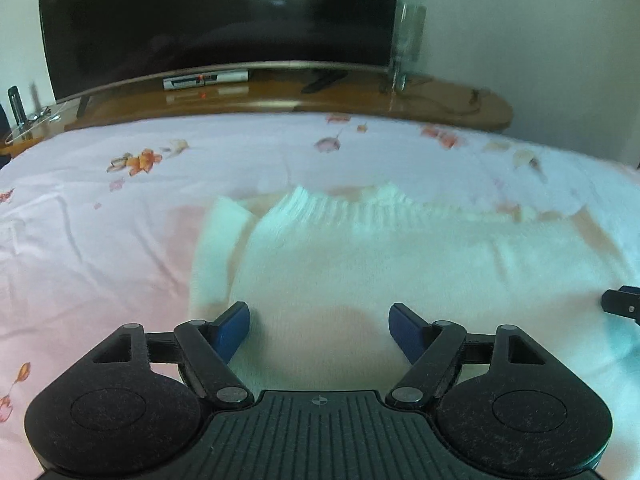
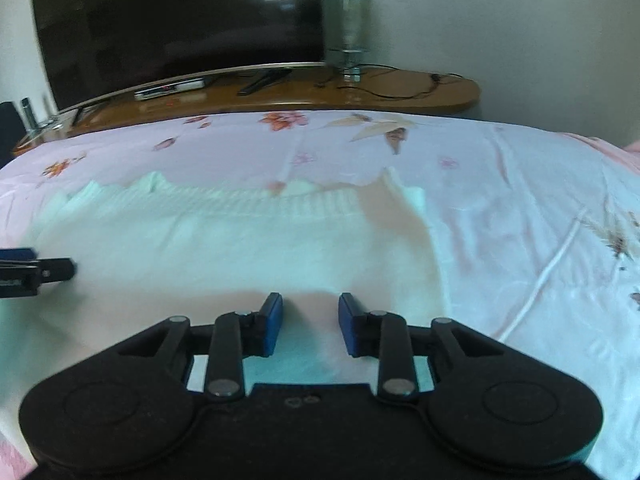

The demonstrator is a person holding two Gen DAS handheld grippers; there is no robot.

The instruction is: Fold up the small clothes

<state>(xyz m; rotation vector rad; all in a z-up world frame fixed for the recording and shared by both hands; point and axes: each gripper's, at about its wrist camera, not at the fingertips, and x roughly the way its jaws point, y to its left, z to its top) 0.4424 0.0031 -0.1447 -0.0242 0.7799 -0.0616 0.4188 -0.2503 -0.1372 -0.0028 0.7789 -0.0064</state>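
While the white knit sweater (image 1: 360, 264) lies flat on your pink floral bedsheet (image 1: 100, 220), ribbed hem toward the TV (image 1: 216, 12), your left gripper (image 1: 320, 332) hangs over its near edge, jaws wide apart, nothing between. Your right gripper (image 2: 310, 326) sits narrower, a clear gap between the pads, no fabric pinched

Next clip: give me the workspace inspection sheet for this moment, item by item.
Surface: bed with a pink floral sheet, wrinkled.
Job's things: white knit sweater lying flat, ribbed edge away from the cameras.
Clutter: nothing seen on the bed.
Grippers: left tool open wide above the sweater; right tool narrower, nothing pinched.
Cables: white cord on the sheet; black cable on the shelf.
Surroundings: dark TV, wooden shelf, glass vase.
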